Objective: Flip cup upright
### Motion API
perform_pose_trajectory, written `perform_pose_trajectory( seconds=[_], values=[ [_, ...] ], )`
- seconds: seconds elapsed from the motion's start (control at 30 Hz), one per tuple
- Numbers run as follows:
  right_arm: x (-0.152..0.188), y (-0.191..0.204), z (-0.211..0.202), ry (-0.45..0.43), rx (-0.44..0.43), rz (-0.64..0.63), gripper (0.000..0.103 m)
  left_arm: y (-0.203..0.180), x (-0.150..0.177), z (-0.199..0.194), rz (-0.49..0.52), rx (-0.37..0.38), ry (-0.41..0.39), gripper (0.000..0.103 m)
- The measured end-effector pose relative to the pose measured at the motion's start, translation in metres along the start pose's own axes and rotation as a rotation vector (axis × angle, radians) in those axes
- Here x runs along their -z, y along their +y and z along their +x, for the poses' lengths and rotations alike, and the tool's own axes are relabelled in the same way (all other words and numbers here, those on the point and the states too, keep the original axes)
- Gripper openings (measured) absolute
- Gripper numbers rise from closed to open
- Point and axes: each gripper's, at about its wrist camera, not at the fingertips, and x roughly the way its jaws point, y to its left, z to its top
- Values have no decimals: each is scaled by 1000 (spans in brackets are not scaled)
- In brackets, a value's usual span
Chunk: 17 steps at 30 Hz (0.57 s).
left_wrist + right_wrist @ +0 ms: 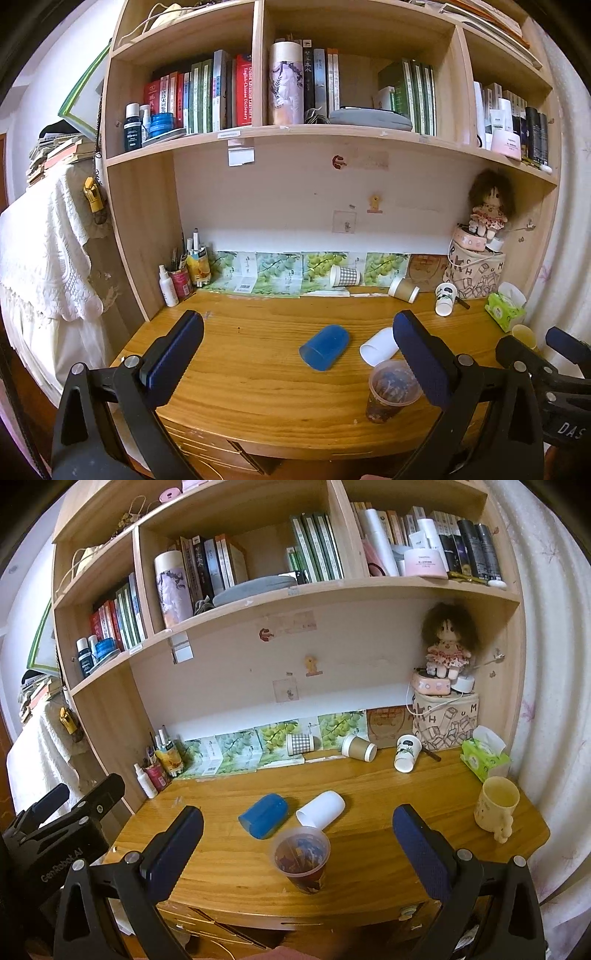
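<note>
We hold both grippers above the near edge of the wooden desk (pixel 369 794), each with its jaws spread wide and nothing between them: the left gripper (pixel 299 354) and the right gripper (pixel 297 836). On the desk the blue cup (pixel 325 347) lies on its side, mouth toward us, and just beside it, to its right, the white cup (pixel 321 808) lies tipped the same way. In the left view our own right finger cuts off part of the white cup. Nearest us the clear plastic cup (pixel 301 860) stands upright; its dark, mottled inside is hard to read. Along the back, a checked paper cup (pixel 300 744) and a brown paper cup (pixel 358 748) lie on their sides, and a white printed cup (pixel 406 754) stands mouth down, tilted. A yellow mug (pixel 495 808) stands upright near the right edge; the left view shows only a sliver of it behind the right gripper's body.
</note>
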Motion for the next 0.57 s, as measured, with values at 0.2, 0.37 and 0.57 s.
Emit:
perform_pose_trajectory(
  seconds=[0.2,0.37,0.57],
  values=[
    [1,0,5,21,0,6,103,-1,0,1,0,0,1,103],
    [0,-1,6,26,-5,5,103,-1,0,2,2,2,3,103],
    [1,-6,11,46,-10,14,103,-2,1,6,8,7,11,103]
  ],
)
